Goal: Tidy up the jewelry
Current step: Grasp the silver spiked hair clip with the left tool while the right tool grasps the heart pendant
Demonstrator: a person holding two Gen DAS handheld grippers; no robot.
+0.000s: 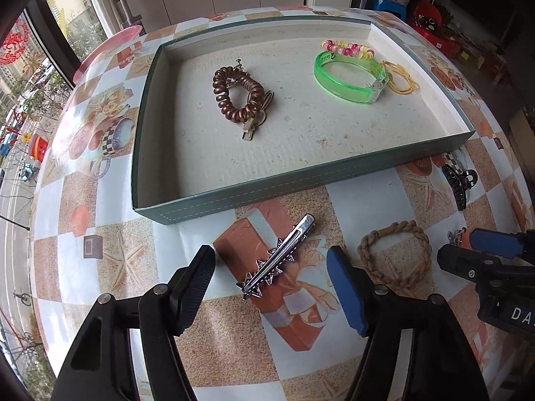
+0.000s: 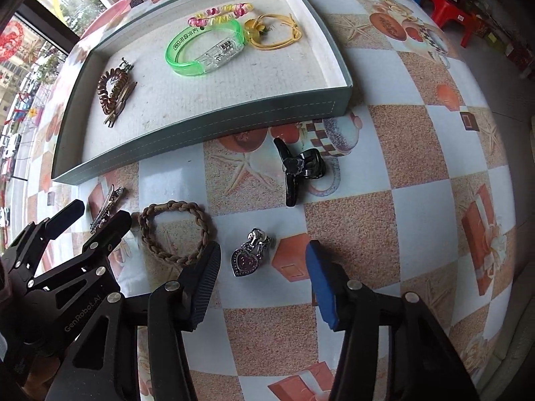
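Silver hair clip with star studs lies on table between parted left gripper fingers, untouched. Right gripper gapes around heart charm; its clasp possibly a keyring, hard to tell.

Soft daylight pours in from the window on the left, leaving glare on the glossy tablecloth. Sharp mid-frame, heavy fisheye bending, dark vignetted corners.

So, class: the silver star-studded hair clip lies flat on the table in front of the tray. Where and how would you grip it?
Probably across its narrow middle, from above. The hair clip lies flat and slanted between the open left gripper fingers, so pads closing on its long sides should hold it.
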